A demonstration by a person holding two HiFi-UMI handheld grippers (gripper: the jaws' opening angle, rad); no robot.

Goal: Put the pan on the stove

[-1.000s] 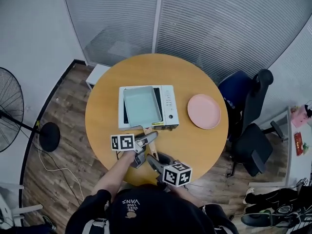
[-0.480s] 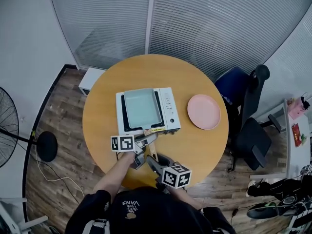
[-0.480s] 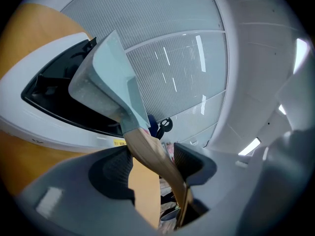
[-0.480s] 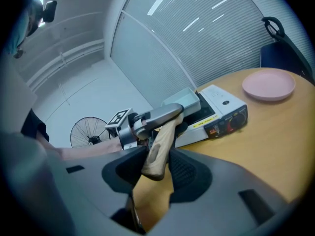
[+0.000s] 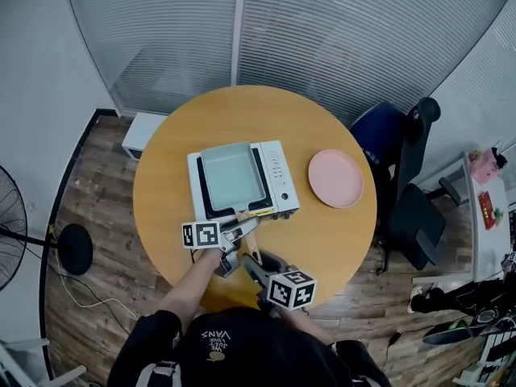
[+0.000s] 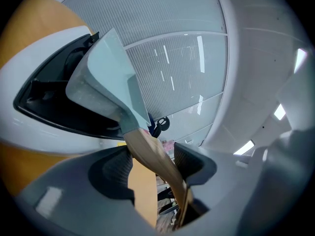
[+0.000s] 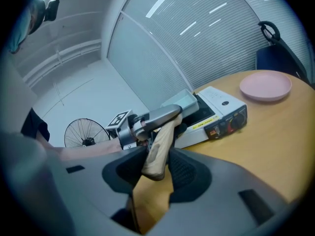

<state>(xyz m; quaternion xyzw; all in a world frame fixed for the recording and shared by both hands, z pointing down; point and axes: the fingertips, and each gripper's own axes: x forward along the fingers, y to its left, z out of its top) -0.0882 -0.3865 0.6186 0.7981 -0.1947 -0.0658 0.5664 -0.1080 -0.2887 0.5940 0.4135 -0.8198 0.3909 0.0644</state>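
Pan [image 5: 232, 176] — pale teal, square, wooden-handled.

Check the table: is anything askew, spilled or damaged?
Nothing stands out. The pan is lined up over the stove, the left gripper and right gripper clamp its wooden handle, and the pink plate lies flat and empty.

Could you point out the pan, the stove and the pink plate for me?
pan [image 5: 232, 174]: head view, the middle of its pale inside.
stove [image 5: 279, 176]: head view, its white control panel.
pink plate [image 5: 337, 178]: head view, the centre of the plate.
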